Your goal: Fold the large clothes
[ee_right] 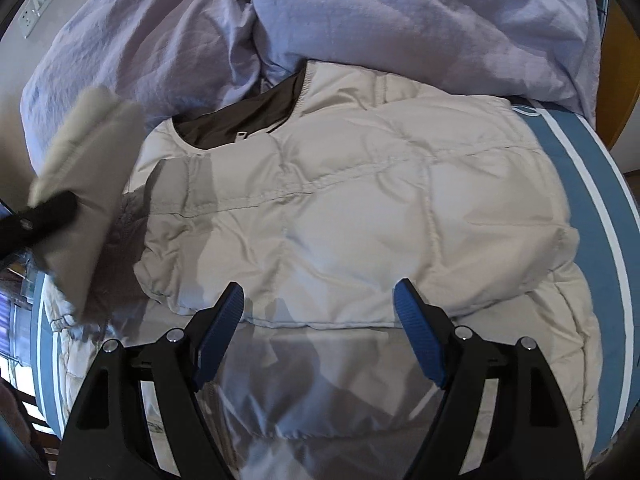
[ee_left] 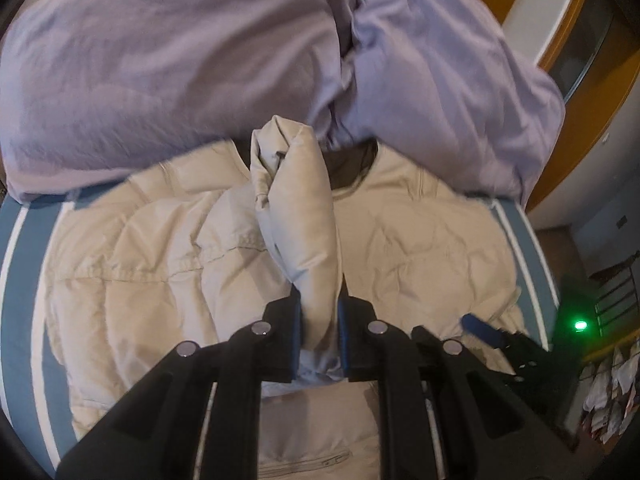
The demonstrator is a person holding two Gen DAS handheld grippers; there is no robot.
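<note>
Puffer jacket (ee_right: 340, 208) lying below the lilac duvet (ee_right: 420, 20), its sleeve (ee_left: 304, 216) being carried across by the clamping left gripper (ee_left: 319, 334); right gripper (ee_right: 318, 332), spread empty, likely smoothing next.

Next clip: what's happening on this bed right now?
A person with a handheld gripper in each hand is folding a beige quilted puffer jacket spread on a blue bed sheet with white stripes, below a rumpled lilac duvet. The left gripper is shut on the jacket's bunched sleeve, lifted over the body. The right gripper hovers open above the jacket, holding nothing.
</note>
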